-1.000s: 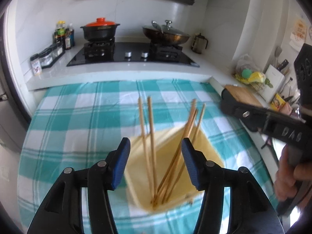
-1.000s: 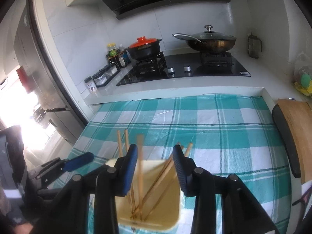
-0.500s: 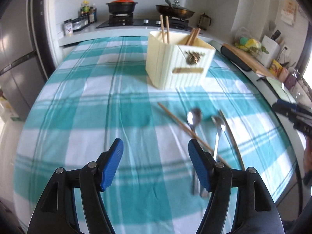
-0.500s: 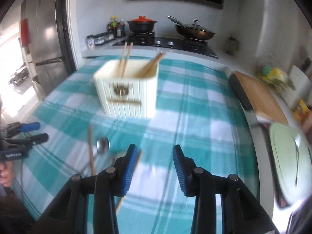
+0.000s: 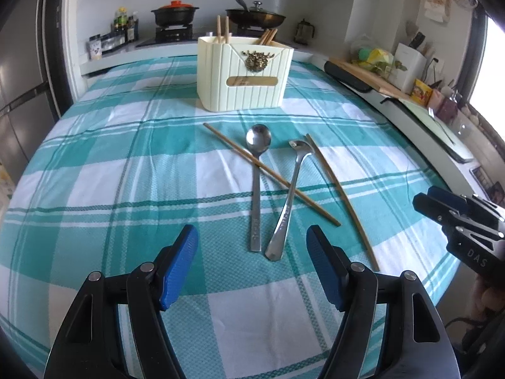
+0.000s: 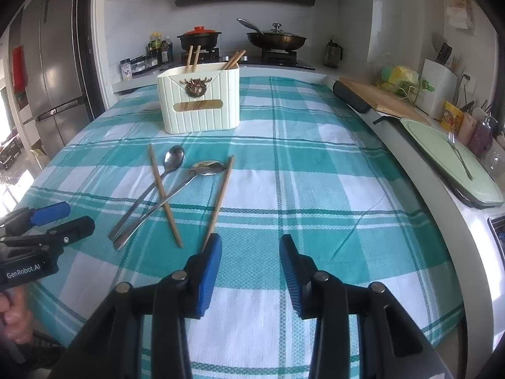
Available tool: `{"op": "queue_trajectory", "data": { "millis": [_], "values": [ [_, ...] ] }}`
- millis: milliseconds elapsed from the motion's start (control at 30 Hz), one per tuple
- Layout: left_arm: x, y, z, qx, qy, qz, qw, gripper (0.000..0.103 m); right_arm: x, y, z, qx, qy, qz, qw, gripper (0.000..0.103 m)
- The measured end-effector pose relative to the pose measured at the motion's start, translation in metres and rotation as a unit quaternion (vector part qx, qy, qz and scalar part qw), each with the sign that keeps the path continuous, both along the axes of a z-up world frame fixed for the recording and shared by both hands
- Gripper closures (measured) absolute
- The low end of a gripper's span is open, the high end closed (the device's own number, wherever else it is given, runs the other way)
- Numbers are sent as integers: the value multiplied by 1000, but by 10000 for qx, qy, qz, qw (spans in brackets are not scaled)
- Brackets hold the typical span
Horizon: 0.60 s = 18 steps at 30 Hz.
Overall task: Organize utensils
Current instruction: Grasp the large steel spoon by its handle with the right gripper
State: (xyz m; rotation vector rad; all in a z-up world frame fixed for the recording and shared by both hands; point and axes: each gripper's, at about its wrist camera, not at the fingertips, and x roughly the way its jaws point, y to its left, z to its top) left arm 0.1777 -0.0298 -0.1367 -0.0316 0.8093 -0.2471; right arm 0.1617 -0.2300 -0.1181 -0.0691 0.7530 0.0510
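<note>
Both claws pulled back from over the holder (image 5: 244,77) to the near edge of the cloth (image 5: 126,170). My left claw (image 5: 251,260) has just opened wider, nothing between its pads; right claw (image 6: 249,267) part open, also empty. Two spoons (image 5: 257,189) & two chopsticks (image 5: 270,173) lie crossed between claws and holder. Only right view shows a fork (image 6: 459,154) on a green board (image 6: 442,154).

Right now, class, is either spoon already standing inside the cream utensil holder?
No: both spoons lie flat on the checked cloth in front of the holder, which shows only chopsticks.
</note>
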Motion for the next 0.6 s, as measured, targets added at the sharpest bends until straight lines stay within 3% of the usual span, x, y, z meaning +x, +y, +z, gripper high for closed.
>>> {"op": "queue_trajectory", "data": {
  "millis": [233, 600],
  "values": [
    [7, -5, -5, 69, 73, 60, 9999, 30, 6, 0, -2, -284, -19, -51, 9996, 64],
    [25, 25, -20, -279, 426, 666, 9965, 30, 22, -1, -19, -247, 170, -38, 9995, 64]
  ]
}}
